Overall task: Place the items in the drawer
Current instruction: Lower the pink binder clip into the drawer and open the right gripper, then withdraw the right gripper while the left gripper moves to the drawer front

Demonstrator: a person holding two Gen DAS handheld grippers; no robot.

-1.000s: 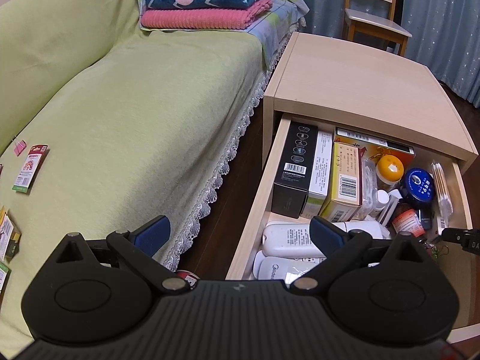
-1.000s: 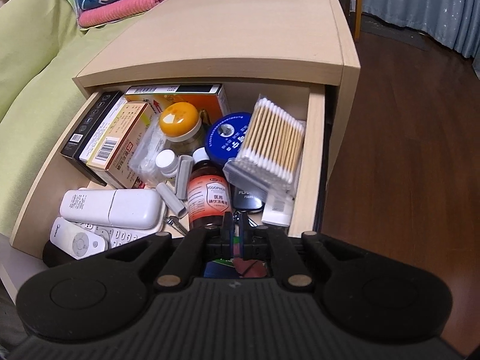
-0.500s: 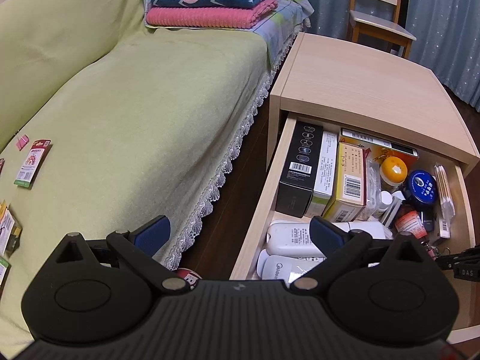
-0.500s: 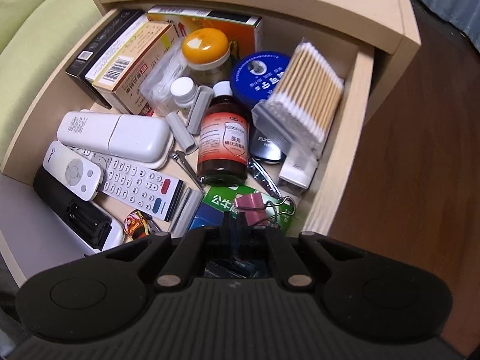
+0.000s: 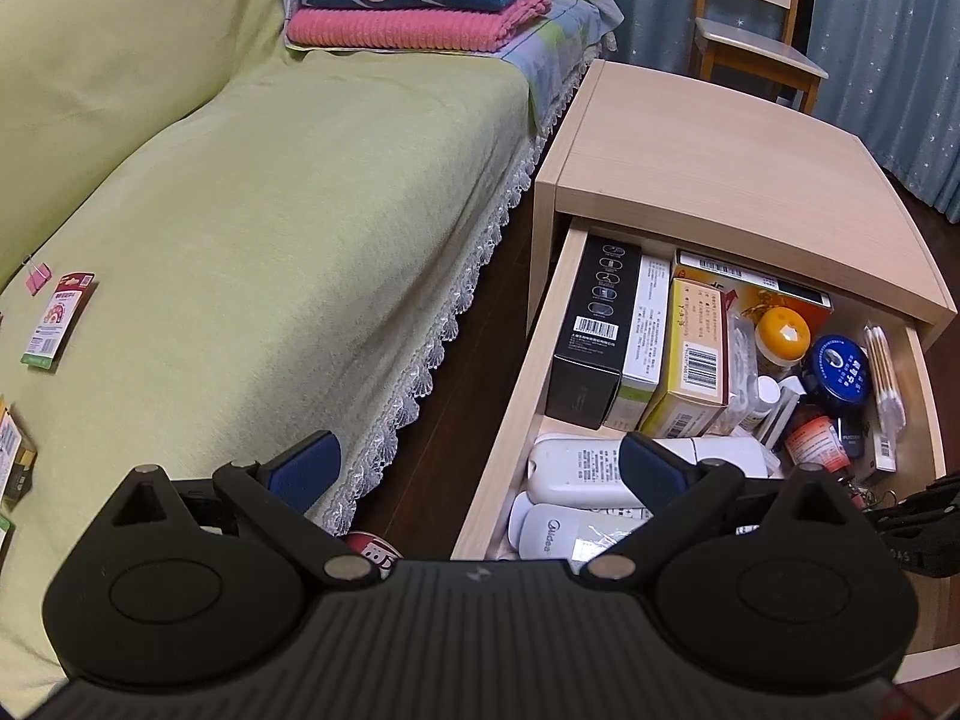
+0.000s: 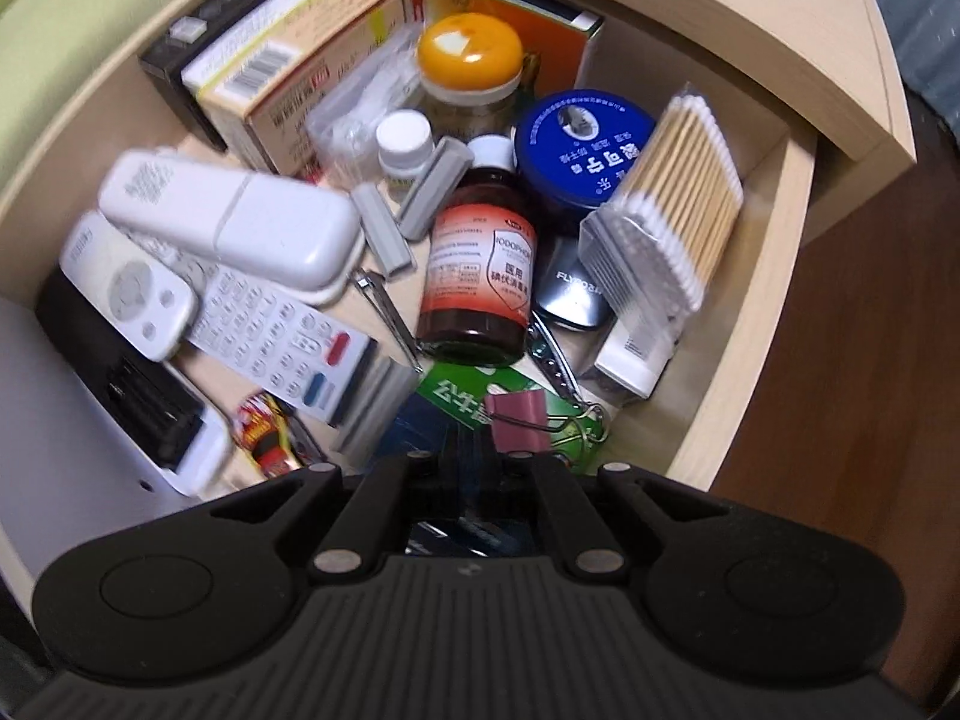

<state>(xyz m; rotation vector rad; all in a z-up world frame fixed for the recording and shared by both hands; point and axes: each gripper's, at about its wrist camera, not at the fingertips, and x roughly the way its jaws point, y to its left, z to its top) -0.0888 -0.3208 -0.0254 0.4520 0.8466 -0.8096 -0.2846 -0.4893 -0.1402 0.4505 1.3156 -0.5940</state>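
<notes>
While the drawer [image 6: 762,276] is crowded, right tool [image 6: 471,468] low at 6 o'clock, pinched narrow on what I cannot tell, packets [image 5: 59,321] remain on sofa [image 5: 252,252]; left tool [image 5: 480,468] wide, empty.

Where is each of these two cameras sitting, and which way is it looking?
Left wrist: on the left gripper, fingers apart, above the sofa edge, facing the open drawer.
Right wrist: on the right gripper, fingers together, looking down into the drawer at the brown bottle.
Both show the drawer's boxes, white remotes, blue tin and cotton swabs.
</notes>
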